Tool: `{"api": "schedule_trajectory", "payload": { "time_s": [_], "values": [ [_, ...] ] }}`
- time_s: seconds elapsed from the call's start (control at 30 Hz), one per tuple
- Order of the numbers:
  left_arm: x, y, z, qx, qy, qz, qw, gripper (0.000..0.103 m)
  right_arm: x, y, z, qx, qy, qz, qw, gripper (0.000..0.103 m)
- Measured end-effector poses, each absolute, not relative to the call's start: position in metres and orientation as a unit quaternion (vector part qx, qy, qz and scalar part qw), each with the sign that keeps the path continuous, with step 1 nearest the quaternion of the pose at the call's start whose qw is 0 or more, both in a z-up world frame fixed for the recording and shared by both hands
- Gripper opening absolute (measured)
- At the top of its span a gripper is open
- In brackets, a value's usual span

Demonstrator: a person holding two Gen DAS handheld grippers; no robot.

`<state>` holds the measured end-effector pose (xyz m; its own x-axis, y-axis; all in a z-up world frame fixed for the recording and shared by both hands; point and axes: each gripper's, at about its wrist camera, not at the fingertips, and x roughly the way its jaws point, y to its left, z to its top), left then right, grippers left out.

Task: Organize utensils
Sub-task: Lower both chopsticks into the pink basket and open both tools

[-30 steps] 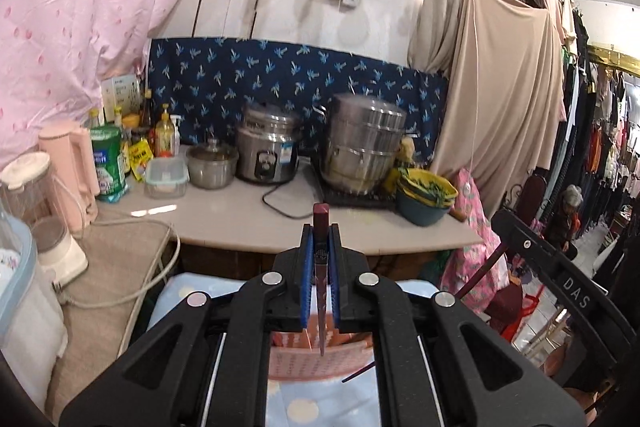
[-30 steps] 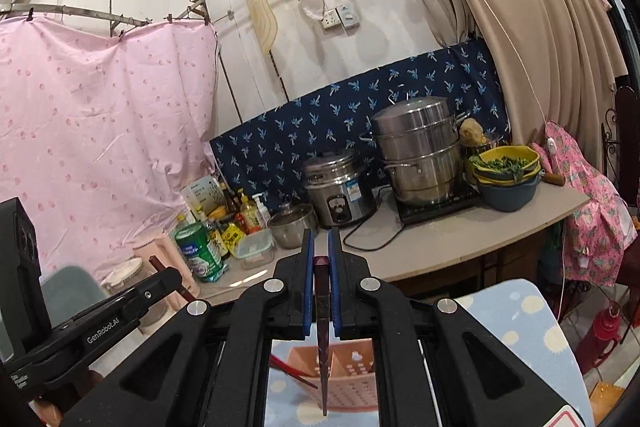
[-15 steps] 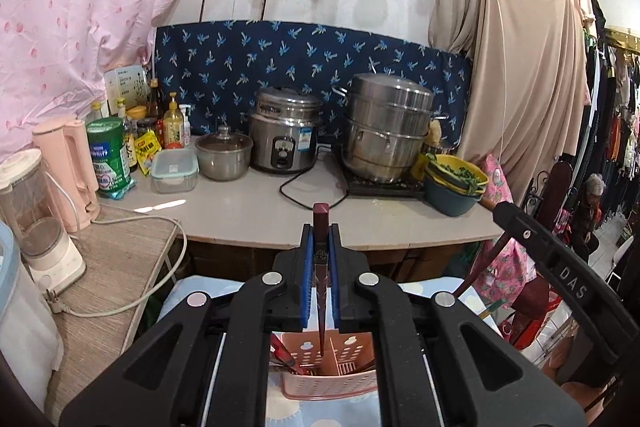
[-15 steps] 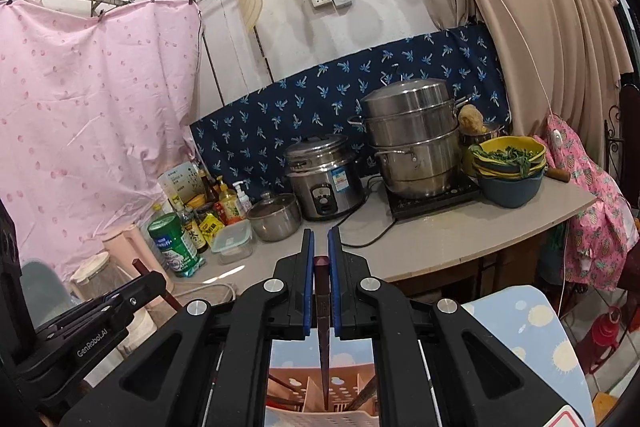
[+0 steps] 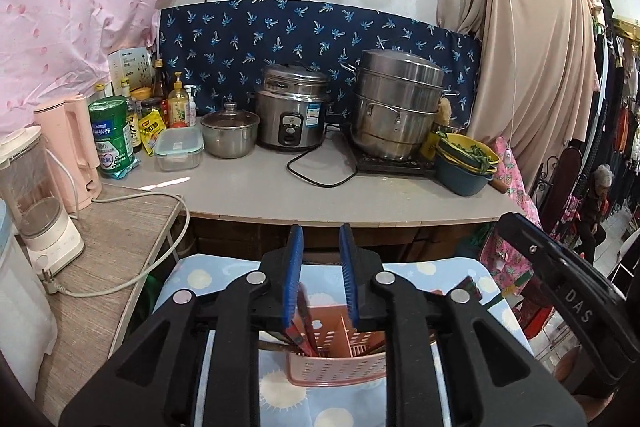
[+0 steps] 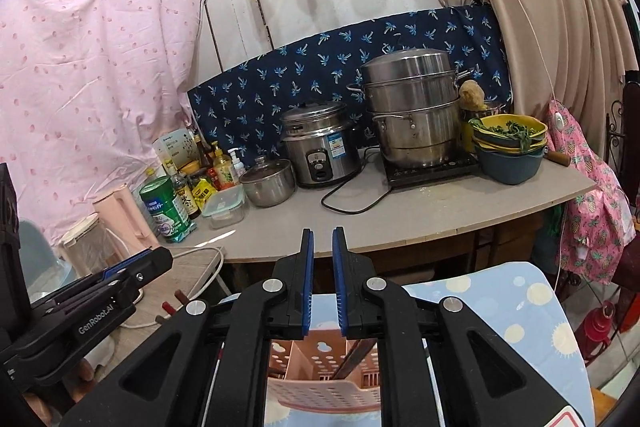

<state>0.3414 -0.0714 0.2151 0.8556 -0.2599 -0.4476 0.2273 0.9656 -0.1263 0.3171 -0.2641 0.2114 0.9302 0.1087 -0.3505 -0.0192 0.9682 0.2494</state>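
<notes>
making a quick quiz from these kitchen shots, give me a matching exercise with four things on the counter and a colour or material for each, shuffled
Things:
1. kettle
2. tall can
3. steamer pot
4. bottom bowl of the stack

Colours or materials:
A. green
B. dark blue
C. pale pink
D. bare steel

Pairs: 1-C, 2-A, 3-D, 4-B

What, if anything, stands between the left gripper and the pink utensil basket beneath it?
Nothing visible. The left gripper, its jaws just opening, hangs right above the pink basket; a red chopstick between them slants into it.
</notes>
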Motion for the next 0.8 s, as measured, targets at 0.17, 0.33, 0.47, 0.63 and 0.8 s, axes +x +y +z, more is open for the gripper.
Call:
{"api": "schedule_trajectory", "payload": {
  "time_s": [0.17,0.33,0.47,0.63,0.8],
  "values": [
    [0.331,-0.071,0.212,-0.029,0.238,-0.125,0.963,0.018,0.303,-0.262,0.206,0.116,0.189,0.033,0.975,0.012],
    [0.316,-0.071,0.207,-0.023,0.243,-0.12,0.962,0.018,0.282,-0.258,0.196,0.113,0.198,0.034,0.973,0.013],
    [0.303,-0.07,0.203,-0.016,0.245,-0.115,0.963,0.018,0.266,-0.253,0.189,0.104,0.203,0.032,0.973,0.02],
    [0.286,-0.07,0.194,-0.011,0.253,-0.115,0.96,0.018,0.244,-0.244,0.184,0.083,0.207,0.029,0.974,0.02],
    [0.27,-0.07,0.183,-0.003,0.263,-0.114,0.958,0.018,0.223,-0.236,0.176,0.07,0.214,0.027,0.974,0.02]
  ]
}}
